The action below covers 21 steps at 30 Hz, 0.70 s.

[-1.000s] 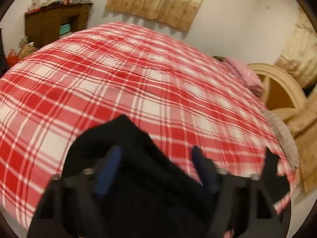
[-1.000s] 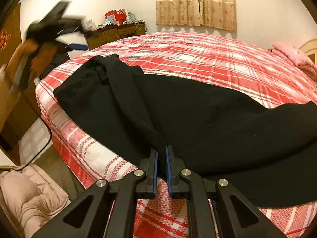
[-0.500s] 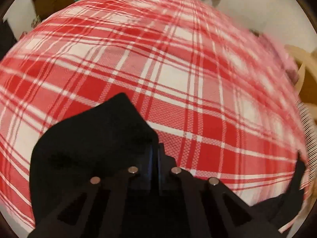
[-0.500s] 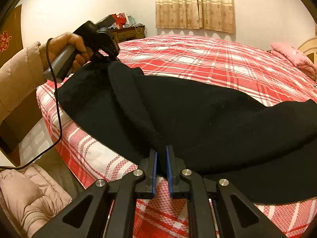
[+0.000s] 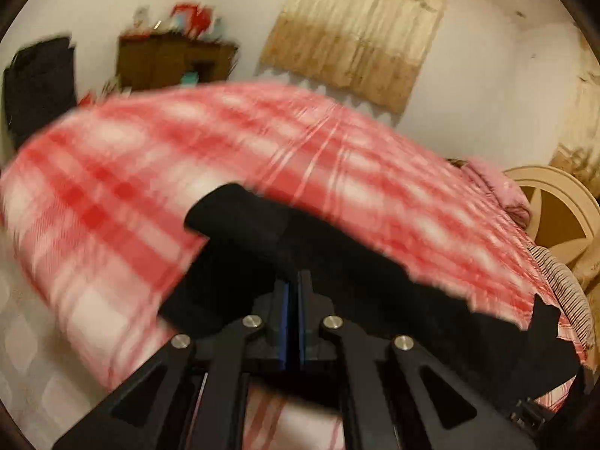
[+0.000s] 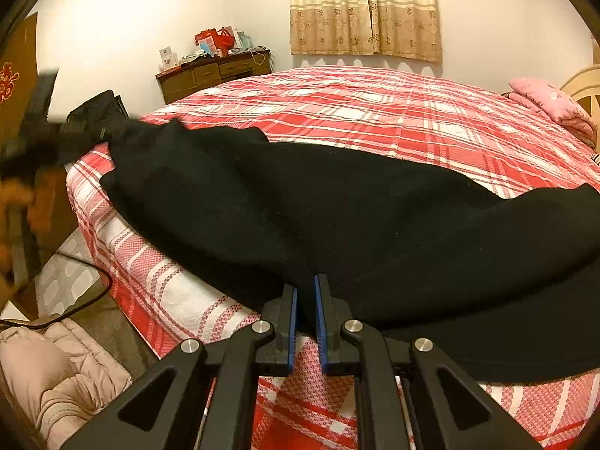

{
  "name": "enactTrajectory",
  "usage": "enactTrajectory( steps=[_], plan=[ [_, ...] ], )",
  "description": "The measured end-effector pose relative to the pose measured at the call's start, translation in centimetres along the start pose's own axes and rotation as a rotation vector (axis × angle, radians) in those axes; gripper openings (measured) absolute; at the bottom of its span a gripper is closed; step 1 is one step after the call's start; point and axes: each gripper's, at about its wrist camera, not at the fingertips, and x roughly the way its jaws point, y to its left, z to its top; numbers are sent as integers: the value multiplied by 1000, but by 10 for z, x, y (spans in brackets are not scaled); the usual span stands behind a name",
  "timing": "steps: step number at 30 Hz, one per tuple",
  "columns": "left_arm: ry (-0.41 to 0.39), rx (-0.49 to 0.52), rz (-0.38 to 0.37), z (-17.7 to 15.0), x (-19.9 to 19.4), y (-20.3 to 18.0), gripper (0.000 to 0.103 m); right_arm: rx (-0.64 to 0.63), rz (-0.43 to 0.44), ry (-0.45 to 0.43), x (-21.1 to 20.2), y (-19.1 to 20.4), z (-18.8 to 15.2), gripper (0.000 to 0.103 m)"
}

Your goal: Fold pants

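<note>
Black pants (image 6: 337,206) lie stretched across the near side of a bed with a red plaid cover (image 6: 375,105). My right gripper (image 6: 305,288) is shut on their near edge, with black cloth pinched between the blue pads. In the right wrist view my left gripper (image 6: 75,127) shows as a dark blur at the far left, pulling the pants' end taut past the bed's corner. The left wrist view is blurred: the left gripper (image 5: 293,281) is shut, and the black pants (image 5: 262,232) bunch at its tips over the plaid cover (image 5: 112,157).
A wooden dresser (image 6: 213,71) with clutter stands behind the bed under a curtained window (image 6: 363,7). A pink pillow (image 6: 543,97) lies by the cream headboard (image 5: 555,210). A pink padded jacket (image 6: 56,367) and a cable (image 6: 86,296) are on the floor at the left.
The left gripper came down on the pants' far end, shut on it and pulled it leftwards, flattening the fold. The right gripper has kept still, shut on the near edge.
</note>
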Motion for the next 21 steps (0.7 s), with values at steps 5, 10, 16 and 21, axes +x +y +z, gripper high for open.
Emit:
enactTrajectory(
  steps=[5,10,16,21],
  plan=[
    [24,-56,5,-19,5,11,4,-14,-12,4,0,3,0,9],
    [26,12,94,-22,7,8,9,-11,-8,0,0,4,-1,10],
    [103,27,76,-25,-7,23,16,-27,97,6,-9,6,3,43],
    [49,96,90,-16,-43,16,41,42,174,-85,-39,-7,29,55]
  ],
)
